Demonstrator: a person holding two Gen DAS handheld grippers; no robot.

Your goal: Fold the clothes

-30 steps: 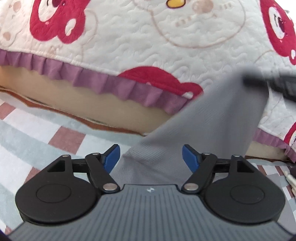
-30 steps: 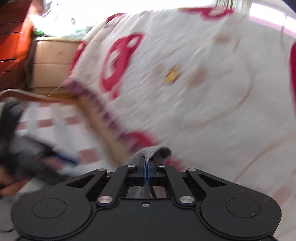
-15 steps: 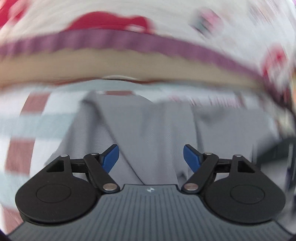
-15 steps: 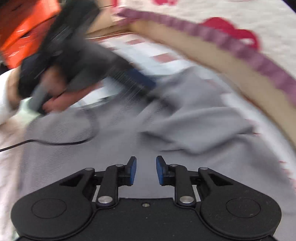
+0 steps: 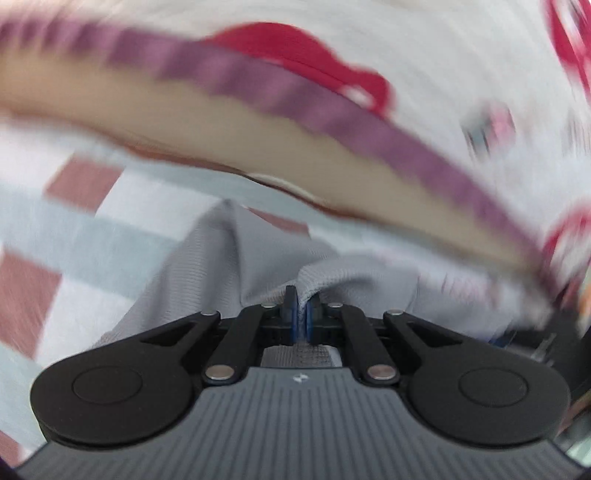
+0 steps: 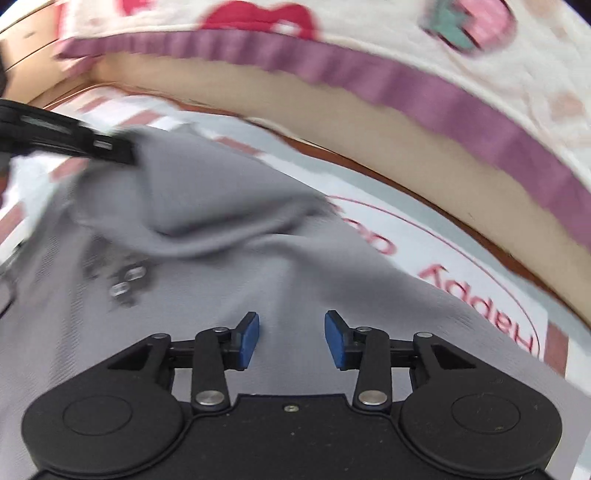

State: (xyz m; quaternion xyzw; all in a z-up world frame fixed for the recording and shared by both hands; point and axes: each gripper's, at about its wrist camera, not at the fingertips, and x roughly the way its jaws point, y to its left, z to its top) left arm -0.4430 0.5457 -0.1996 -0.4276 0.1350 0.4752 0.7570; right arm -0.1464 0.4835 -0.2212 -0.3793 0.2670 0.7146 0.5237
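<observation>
Grey knit garment (image 6: 236, 266): lies rumpled on a checked mat (image 6: 491, 295) printed with red lettering, one folded flap raised at its far left side, at the foot of a bed draped in a white quilt (image 6: 388, 22) with red motifs and a purple frill. Left claw (image 5: 301, 314): pads pressed together on a bunched edge of the garment, cloth pinched between them; it also shows in the right wrist view (image 6: 110, 147) at the raised flap. Right claw (image 6: 291, 338): pads spread wide, hovering over the garment's middle, nothing between them.
</observation>
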